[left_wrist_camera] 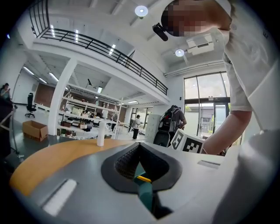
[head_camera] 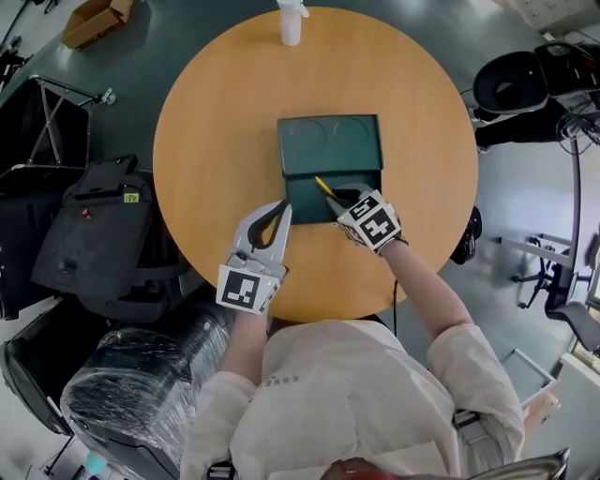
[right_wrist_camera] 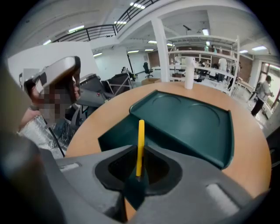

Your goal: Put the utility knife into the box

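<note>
Round wooden counter (head_camera: 216, 141); dark green box (head_camera: 302, 201) near its middle, open; lid (head_camera: 328, 141) folded back flat on the far side of the base, two shallow round recesses in it.

Right hand-held gripper (head_camera: 343, 201): jaws closed on the utility knife (head_camera: 325, 187), a thin yellow one; grip is at the knife's near end, the rest sticks out past the fingertips; gripper points down and away from the person.

Utility knife: not lying in the box; held slanted above the open base, near its right half, free end aimed toward the hinge line between base and lid; cannot tell whether any part touches the base floor.

Left hand-held gripper (head_camera: 283, 208): jaws drawn together at the tips, nothing between them; lies low over the counter, tips at the near left corner of the box base; contact with the box wall cannot be told.

White bottle (head_camera: 292, 21) upright at the far edge of the counter, well apart from the box; cardboard carton (head_camera: 94, 19) on the floor beyond; black bags (head_camera: 94, 234) on the floor to the left of the counter.
</note>
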Demonstrator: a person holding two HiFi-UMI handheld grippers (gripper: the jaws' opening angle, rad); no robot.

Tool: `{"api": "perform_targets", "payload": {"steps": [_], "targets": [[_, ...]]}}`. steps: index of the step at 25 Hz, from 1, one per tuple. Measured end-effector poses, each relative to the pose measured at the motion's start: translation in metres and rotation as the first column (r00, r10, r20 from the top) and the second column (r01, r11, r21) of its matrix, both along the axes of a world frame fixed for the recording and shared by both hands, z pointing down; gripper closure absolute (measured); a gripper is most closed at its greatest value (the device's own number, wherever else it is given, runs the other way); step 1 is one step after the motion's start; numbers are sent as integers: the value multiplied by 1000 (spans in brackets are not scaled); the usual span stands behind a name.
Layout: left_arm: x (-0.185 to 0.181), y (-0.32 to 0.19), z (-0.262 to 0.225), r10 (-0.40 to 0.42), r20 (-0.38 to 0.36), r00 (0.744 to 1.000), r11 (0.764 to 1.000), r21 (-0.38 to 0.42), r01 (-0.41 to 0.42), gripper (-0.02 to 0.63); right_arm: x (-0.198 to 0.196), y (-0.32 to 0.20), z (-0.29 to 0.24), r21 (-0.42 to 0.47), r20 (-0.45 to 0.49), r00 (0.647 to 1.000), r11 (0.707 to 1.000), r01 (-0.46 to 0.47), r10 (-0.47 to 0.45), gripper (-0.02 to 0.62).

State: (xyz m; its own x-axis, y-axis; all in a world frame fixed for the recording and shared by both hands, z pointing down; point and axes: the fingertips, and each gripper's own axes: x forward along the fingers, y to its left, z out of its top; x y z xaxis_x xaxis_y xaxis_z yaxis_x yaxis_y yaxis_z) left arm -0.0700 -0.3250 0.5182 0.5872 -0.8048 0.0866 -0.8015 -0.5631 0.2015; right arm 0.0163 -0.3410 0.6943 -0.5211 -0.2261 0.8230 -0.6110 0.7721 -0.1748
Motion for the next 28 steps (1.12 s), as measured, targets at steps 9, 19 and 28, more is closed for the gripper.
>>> {"api": "perform_targets", "payload": {"steps": [9,19,28], "targets": [[-16,6,34,-43,-37,998,997,-72,40,594,7,6,59,-110,-189,981,993,29,-50,554],[-4,21,34,-27,-53,998,995,-95,22,594,15,-8,34,-67,-86,996,997,-26,21,485],[8,12,-28,-3,-13,1000,999,37,3,594,24,-16,-131,240,344,914,921,-308,216,603]]}}
